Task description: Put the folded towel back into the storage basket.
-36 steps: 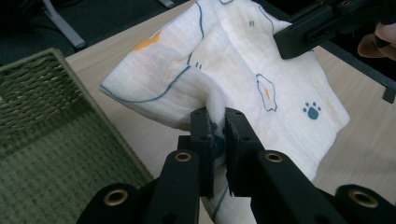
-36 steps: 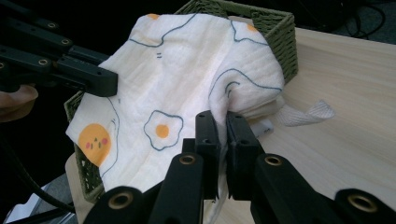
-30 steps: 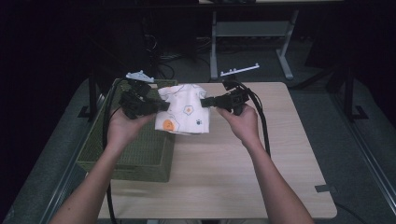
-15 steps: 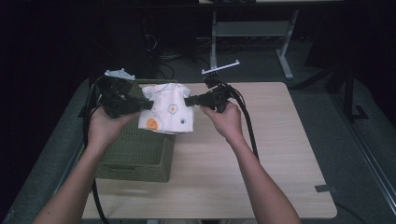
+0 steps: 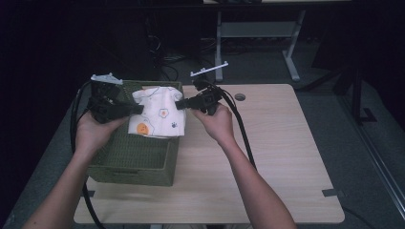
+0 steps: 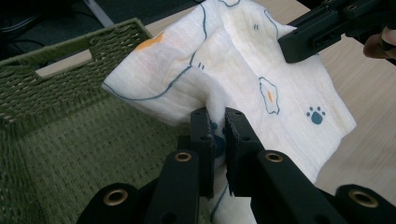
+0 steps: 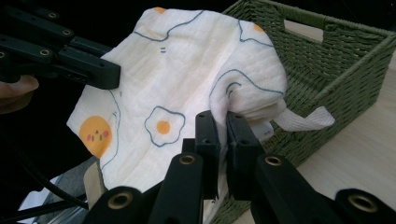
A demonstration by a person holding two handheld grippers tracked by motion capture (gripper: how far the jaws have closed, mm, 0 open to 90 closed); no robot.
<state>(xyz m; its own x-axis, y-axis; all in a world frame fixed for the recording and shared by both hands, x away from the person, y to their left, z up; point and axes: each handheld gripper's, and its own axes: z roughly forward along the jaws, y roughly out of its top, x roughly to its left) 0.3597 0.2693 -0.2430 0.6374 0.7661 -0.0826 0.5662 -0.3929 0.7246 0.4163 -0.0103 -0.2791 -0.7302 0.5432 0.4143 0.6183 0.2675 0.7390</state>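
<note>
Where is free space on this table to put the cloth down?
The table is bare right of the green basket, from the right gripper to the far edge. The basket floor also looks bare. It is crowded above the basket, where the left gripper and the cloth are.

The high view looks forward and down from above the person's side of the wooden table, far enough off to take in the whole tabletop, both forearms and the dark floor beyond. The left gripper view rides close behind the left gripper and looks along its jaws across the green woven basket toward the table's right, while the right gripper view sits just as close behind the right gripper and faces the opposite way. All three share the printed white cloth and the basket rim, and each gripper view catches the other gripper at the cloth's far edge.
</note>
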